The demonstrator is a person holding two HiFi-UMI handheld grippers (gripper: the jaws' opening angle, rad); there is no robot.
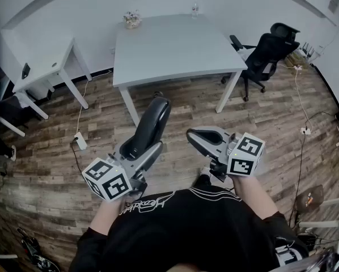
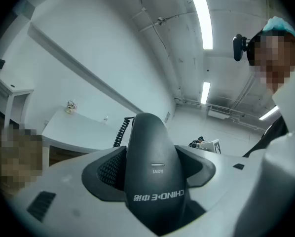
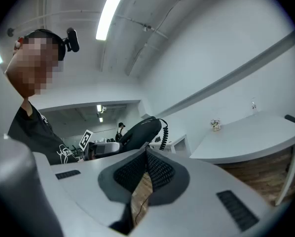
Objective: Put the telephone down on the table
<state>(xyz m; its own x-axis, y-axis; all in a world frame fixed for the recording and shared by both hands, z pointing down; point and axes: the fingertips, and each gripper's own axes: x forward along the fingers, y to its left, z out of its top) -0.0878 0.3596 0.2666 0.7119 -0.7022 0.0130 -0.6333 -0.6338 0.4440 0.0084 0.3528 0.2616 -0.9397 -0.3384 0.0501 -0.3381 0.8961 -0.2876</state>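
Dark telephone handset held up off the white worktop.
Smooth, rounded and black, it sits clamped between the left tool's jaws, tipped up and forward, coiled cord at its far end; the worktop stands well ahead of it.

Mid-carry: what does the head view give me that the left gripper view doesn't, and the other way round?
Head view only: the black office chair and a power strip on the floor. Left gripper view only: the coiled cord, the printed label on the handset, and the ceiling lights. Both: the black telephone handset clamped in the left gripper, with the white table ahead.
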